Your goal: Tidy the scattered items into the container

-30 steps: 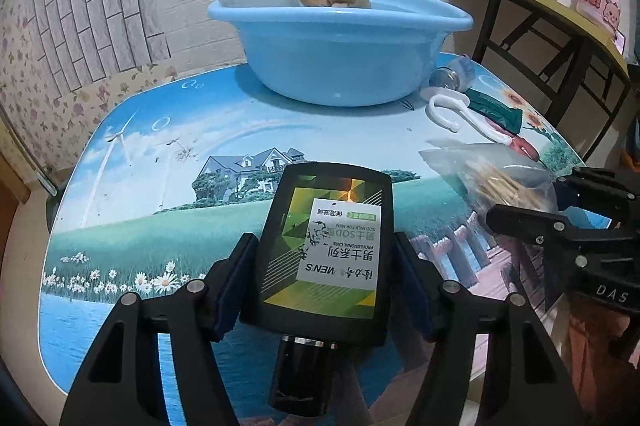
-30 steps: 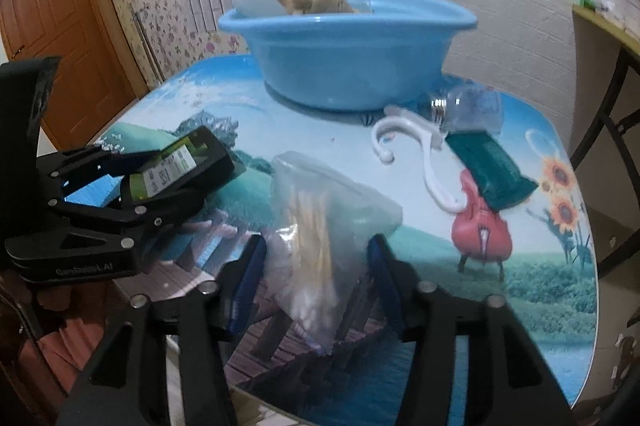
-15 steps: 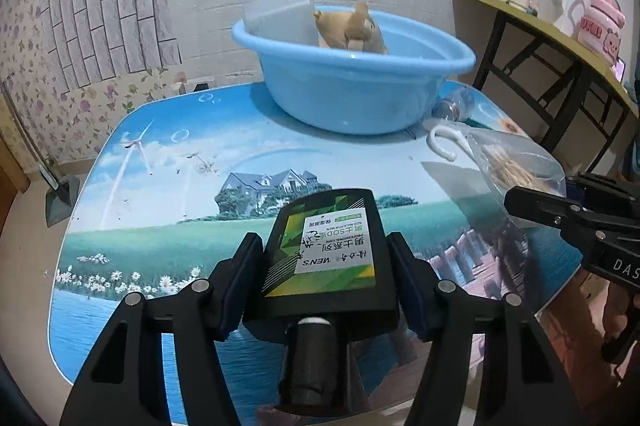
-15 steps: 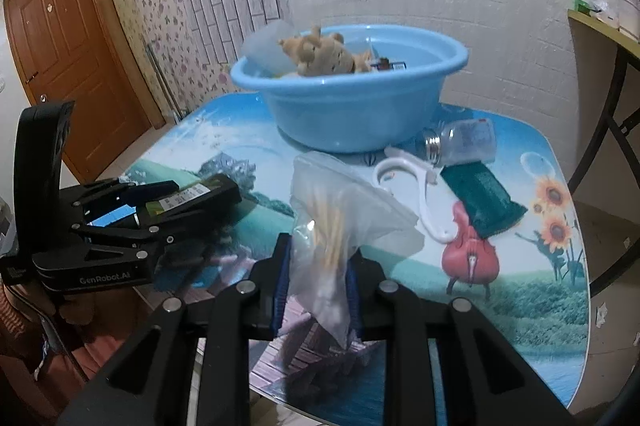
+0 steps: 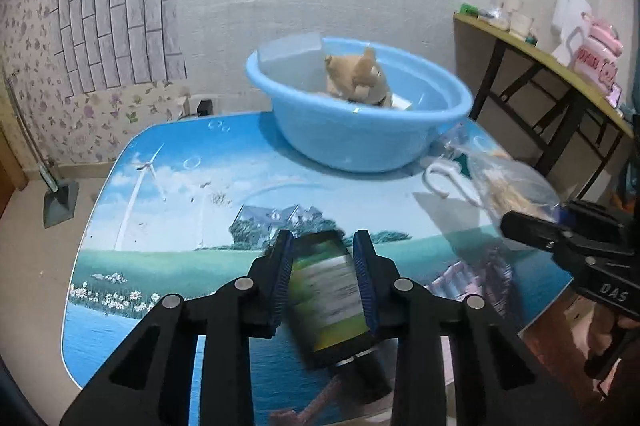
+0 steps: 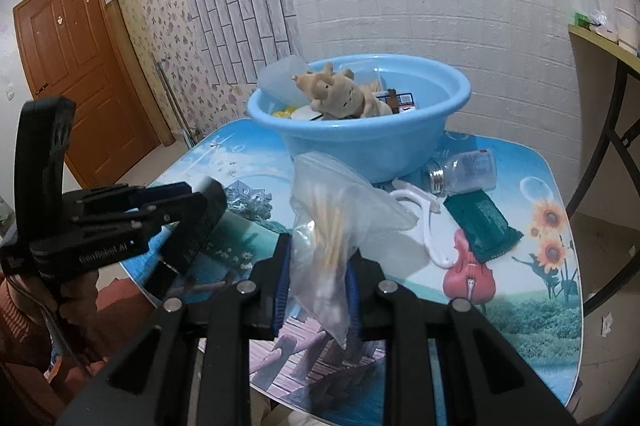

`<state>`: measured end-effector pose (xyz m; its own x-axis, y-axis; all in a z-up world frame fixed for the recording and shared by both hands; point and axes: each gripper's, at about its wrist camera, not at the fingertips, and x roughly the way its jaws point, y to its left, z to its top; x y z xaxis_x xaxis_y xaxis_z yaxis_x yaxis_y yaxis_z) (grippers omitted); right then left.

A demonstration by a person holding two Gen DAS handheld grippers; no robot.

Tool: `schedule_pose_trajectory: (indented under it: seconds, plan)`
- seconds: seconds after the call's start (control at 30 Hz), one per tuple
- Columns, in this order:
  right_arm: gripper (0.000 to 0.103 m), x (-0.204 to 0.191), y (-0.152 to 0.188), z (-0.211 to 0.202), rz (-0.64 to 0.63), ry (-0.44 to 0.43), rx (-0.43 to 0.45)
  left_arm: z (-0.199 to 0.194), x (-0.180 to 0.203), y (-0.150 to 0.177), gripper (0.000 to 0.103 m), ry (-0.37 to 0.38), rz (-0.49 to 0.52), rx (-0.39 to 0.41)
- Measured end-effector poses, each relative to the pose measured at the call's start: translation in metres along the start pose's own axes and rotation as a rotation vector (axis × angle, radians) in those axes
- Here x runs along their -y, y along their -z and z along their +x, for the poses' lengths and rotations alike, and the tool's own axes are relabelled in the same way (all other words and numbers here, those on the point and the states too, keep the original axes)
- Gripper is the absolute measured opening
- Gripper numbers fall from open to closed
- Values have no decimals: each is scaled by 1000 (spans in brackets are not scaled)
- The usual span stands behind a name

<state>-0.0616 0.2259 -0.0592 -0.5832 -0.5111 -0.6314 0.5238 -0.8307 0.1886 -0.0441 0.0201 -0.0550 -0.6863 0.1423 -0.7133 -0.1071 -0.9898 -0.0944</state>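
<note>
Two tongs are both lifted above the desk (image 5: 168,210), each clenched on one item. Behind them stands the blue basin (image 6: 360,142) with a plush toy (image 6: 340,94) inside. The left tongs (image 5: 323,278) grasp a dark tube (image 5: 330,296) — its long axis runs along the fingers, cap end toward the camera. The right tongs (image 6: 316,266) pinch a clear bag of swabs (image 6: 332,226) — it stands upright between the pads, top spreading above them.

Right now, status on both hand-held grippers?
Left hand-held gripper shut on black tube. Right hand-held gripper shut on swab bag. Blue basin ahead, path unobstructed.
</note>
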Motion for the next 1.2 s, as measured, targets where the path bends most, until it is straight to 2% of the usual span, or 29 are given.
schedule_pose_trajectory:
  seconds: [0.03, 0.1, 0.17, 0.23, 0.37, 0.53, 0.7, 0.97, 1.03, 1.1, 1.13, 1.17, 1.2]
  plan:
    - [24, 0, 0, 1, 1, -2, -5, 3, 0, 1, 32, -1, -6, -17]
    - [24, 1, 1, 2, 2, -1, -9, 9, -3, 5, 45, 3, -25, -42]
    - [24, 2, 2, 1, 7, 2, -10, 14, -3, 8, 68, 7, -32, -56]
    - [24, 4, 3, 1, 13, 5, -13, 19, 0, 10, 78, 1, -12, -68]
    - [24, 7, 4, 3, 23, 12, -19, 33, 5, 15, 86, -12, 2, -106]
    - [24, 7, 5, 5, 24, 16, -23, 49, 6, 16, 93, 18, -86, -166]
    - [24, 10, 5, 7, 27, 21, -26, 54, 19, 15, 96, 17, -57, -164]
    - [24, 17, 9, 10, 51, 49, -34, 72, 29, 5, 100, -107, -62, -175]
    - [24, 19, 9, 10, 57, 55, -34, 74, 31, 3, 100, -119, -53, -176]
    - [24, 21, 9, 11, 62, 61, -34, 72, 31, 3, 91, -108, -43, -160]
    - [24, 22, 10, 10, 63, 64, -33, 69, 32, 5, 76, -126, -19, -146]
    - [24, 23, 9, 10, 65, 64, -32, 67, 32, 5, 67, -126, -9, -139]
    - [24, 23, 10, 9, 66, 64, -32, 65, 30, 6, 66, -107, -9, -138]
